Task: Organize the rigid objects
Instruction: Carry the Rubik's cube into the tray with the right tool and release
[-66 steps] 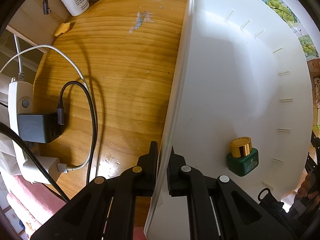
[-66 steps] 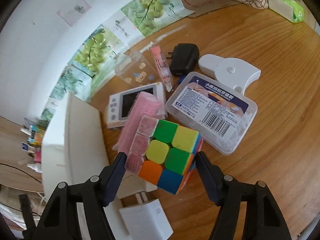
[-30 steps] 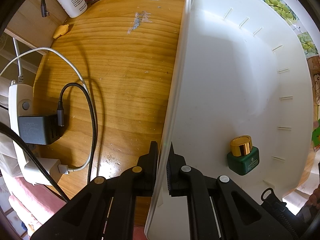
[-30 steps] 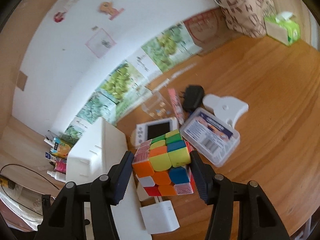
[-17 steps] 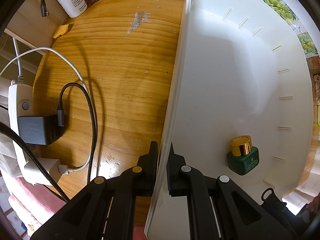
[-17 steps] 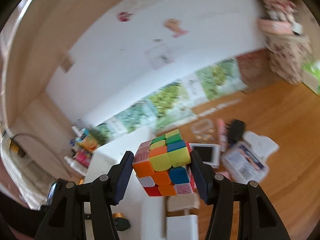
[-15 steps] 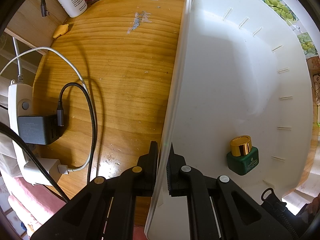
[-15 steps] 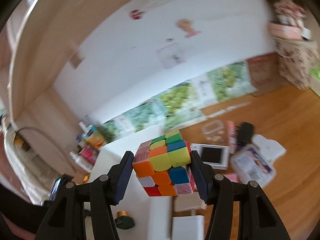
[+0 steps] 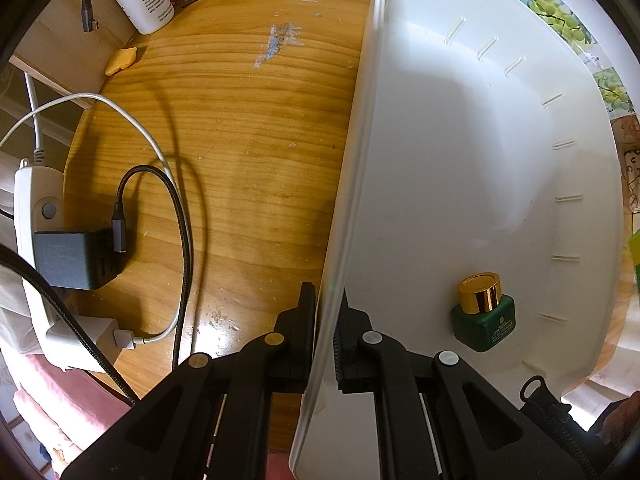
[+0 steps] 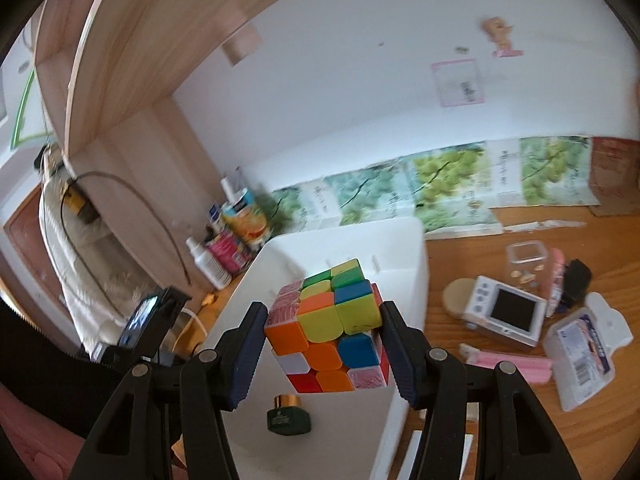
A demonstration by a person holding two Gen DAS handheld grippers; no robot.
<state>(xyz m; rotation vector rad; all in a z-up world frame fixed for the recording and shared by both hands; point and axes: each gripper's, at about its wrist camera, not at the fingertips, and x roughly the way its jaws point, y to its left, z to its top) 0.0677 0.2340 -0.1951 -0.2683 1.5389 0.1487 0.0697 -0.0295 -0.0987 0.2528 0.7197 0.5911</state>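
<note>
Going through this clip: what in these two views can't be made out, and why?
- Left wrist view: the near end of the white bin is covered by the left gripper clamped on its wall.
- Left wrist view: the green bottle label print is too small to read.
- Right wrist view: the bin floor behind the puzzle cube in the right gripper is hidden.
- Right wrist view: the bottles beside the bin are blurred.

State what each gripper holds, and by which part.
Left gripper: the white bin, pinched at its near side wall. Right gripper: the puzzle cube, clamped on two opposite faces.
</note>
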